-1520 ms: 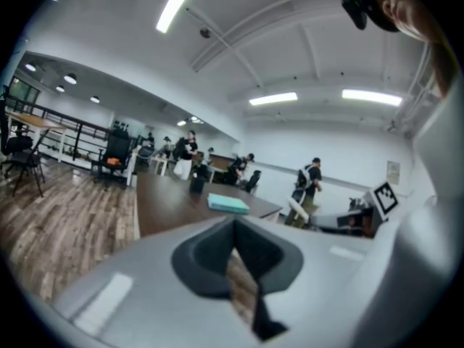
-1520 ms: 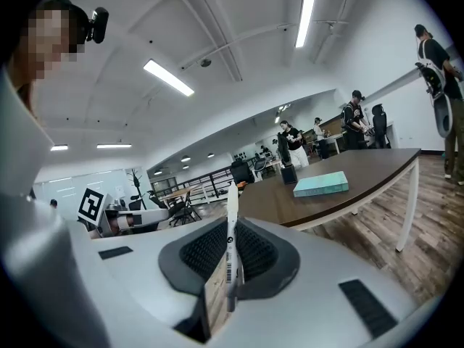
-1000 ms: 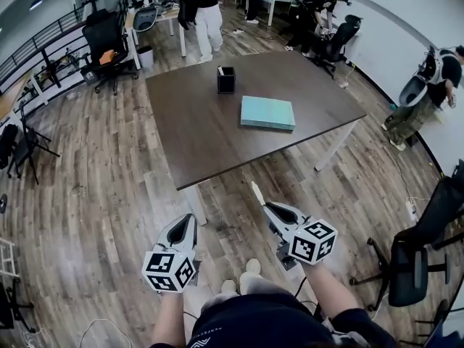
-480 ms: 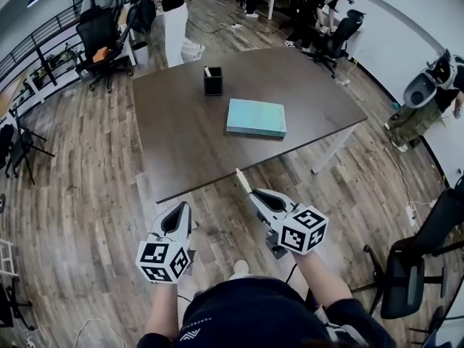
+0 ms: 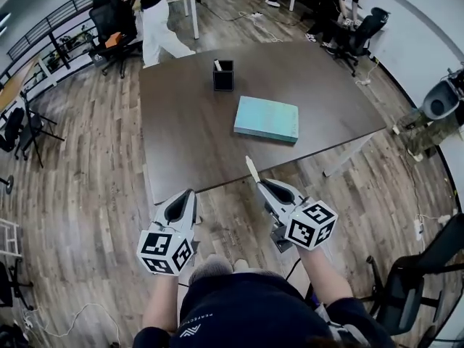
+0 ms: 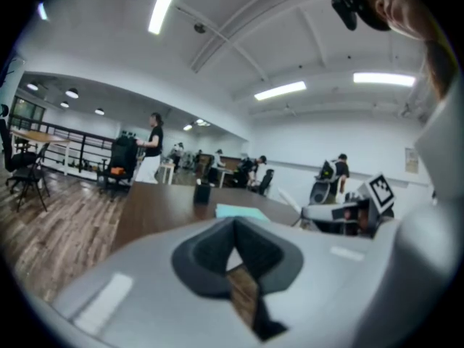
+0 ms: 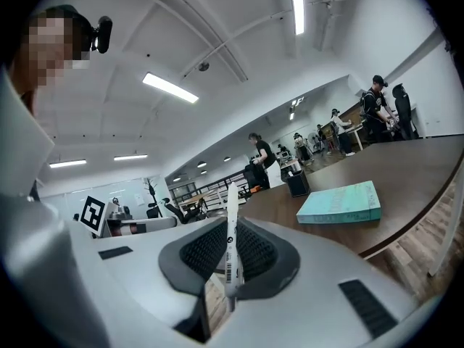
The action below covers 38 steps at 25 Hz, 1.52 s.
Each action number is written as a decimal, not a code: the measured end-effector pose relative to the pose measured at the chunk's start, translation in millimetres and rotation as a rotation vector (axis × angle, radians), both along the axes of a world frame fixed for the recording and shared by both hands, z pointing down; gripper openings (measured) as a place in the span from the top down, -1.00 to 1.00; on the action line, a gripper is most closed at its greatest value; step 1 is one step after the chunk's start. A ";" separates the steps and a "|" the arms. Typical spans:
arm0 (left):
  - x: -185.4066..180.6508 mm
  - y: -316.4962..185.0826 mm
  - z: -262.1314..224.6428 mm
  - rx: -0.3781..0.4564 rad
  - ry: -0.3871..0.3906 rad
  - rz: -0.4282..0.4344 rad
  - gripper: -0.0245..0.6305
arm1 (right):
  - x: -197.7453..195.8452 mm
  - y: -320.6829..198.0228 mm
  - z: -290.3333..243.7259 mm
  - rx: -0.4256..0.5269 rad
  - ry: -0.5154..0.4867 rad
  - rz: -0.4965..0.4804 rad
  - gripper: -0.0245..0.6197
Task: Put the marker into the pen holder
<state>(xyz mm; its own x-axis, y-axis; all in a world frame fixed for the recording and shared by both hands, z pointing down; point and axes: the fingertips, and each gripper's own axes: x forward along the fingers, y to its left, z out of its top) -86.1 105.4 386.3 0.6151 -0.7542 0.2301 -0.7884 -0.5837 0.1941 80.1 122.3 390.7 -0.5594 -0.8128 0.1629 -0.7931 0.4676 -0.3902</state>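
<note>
Wood planks cover the floor of a big room, and a large dark brown table stands in the middle. On its far side sits a small black square pen holder with something white poking out. A flat teal book lies on the table, nearer and a bit to the right.

Both grippers hang over the floor on the near side of the table, well apart from the pen holder. The right gripper has its jaws clamped on a thin white marker, which sticks out toward the table edge. The left gripper has its jaws together with nothing in them.

A person in white trousers stands past the far left corner.
</note>
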 end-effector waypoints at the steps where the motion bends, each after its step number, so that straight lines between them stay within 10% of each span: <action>1: -1.0 -5.2 -0.2 0.001 -0.003 -0.007 0.91 | -0.1 -5.5 0.1 0.000 -0.003 -0.004 0.81; 38: 18.4 -293.2 -1.1 -0.006 0.027 0.035 0.91 | 12.9 -302.3 -28.8 0.031 0.085 0.020 0.81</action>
